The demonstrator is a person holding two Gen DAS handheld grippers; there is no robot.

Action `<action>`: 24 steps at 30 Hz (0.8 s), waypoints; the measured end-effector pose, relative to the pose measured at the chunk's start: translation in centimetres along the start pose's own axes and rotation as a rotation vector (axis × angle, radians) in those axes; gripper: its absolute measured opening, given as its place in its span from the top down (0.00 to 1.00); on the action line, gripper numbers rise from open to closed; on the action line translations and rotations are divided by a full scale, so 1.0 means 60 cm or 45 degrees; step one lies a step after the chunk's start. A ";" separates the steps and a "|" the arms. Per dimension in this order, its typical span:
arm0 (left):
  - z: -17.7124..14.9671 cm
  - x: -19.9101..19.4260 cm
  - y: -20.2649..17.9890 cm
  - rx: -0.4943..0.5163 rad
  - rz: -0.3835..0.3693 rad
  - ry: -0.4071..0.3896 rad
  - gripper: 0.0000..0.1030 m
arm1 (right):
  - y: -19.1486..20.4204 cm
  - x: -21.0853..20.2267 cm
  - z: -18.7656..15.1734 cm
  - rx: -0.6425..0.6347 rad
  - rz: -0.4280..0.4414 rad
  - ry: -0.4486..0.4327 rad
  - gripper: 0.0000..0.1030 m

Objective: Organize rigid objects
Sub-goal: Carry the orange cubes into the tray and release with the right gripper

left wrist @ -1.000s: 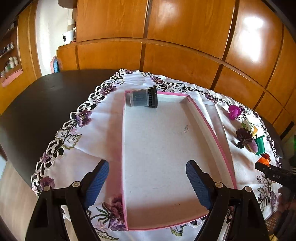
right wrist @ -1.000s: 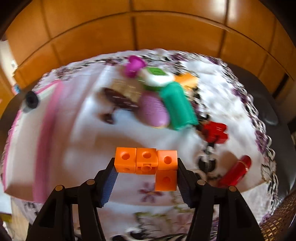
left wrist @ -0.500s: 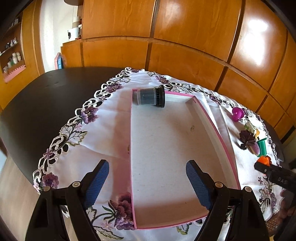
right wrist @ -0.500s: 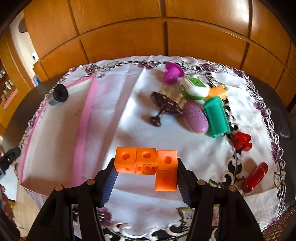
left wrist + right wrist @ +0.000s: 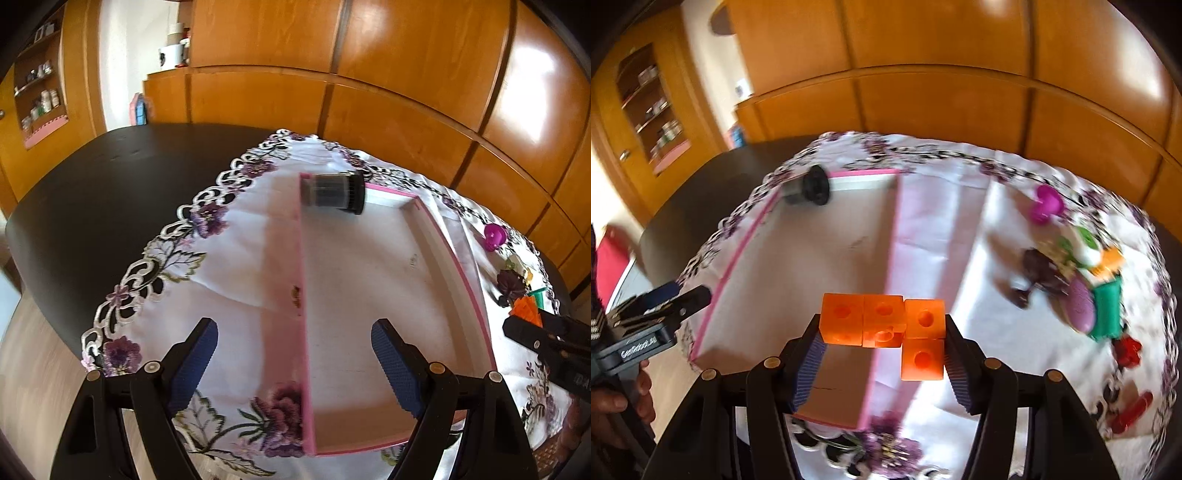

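Note:
My right gripper (image 5: 882,354) is shut on an orange block piece (image 5: 882,325) made of joined cubes and holds it above the near right edge of the pink-rimmed tray (image 5: 890,258). The piece also shows in the left wrist view (image 5: 526,310). A dark cylinder (image 5: 332,192) lies in the tray's far corner; it also shows in the right wrist view (image 5: 810,186). My left gripper (image 5: 295,365) is open and empty over the near left wall of the tray (image 5: 304,332).
Loose toys lie on the white embroidered cloth right of the tray: a magenta piece (image 5: 1045,203), a dark brown piece (image 5: 1038,273), a purple oval (image 5: 1080,306), a green piece (image 5: 1108,310), red pieces (image 5: 1130,350). The dark table (image 5: 92,192) extends left. Wooden cabinets stand behind.
My right gripper has carried the orange block piece leftward, from over the cloth to over the tray's right edge. My left gripper has shifted left, so the tray sits further right in its view.

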State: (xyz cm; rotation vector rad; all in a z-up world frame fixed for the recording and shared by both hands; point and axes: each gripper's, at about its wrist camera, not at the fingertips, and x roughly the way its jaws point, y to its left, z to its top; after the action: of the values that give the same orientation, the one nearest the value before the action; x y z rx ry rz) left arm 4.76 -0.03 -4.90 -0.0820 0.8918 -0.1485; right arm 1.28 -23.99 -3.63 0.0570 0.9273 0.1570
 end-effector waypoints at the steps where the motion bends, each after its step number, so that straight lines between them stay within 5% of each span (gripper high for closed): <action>1: 0.000 0.000 0.006 -0.009 0.008 0.000 0.17 | 0.013 0.006 0.004 -0.037 0.023 0.010 0.41; 9: 0.005 -0.004 0.050 -0.077 0.074 -0.010 0.17 | 0.087 0.084 0.049 -0.195 0.050 0.090 0.41; 18: -0.002 0.014 0.078 -0.114 0.118 0.036 0.17 | 0.132 0.198 0.142 -0.124 0.008 0.112 0.41; 24: -0.007 0.024 0.084 -0.120 0.126 0.062 0.17 | 0.154 0.253 0.164 -0.052 0.167 0.207 0.41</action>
State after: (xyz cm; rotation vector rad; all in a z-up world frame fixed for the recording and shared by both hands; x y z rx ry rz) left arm 5.77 4.73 -6.94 -0.1225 0.9493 -0.0162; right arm 17.05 -12.27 -8.66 0.0679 1.0826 0.3059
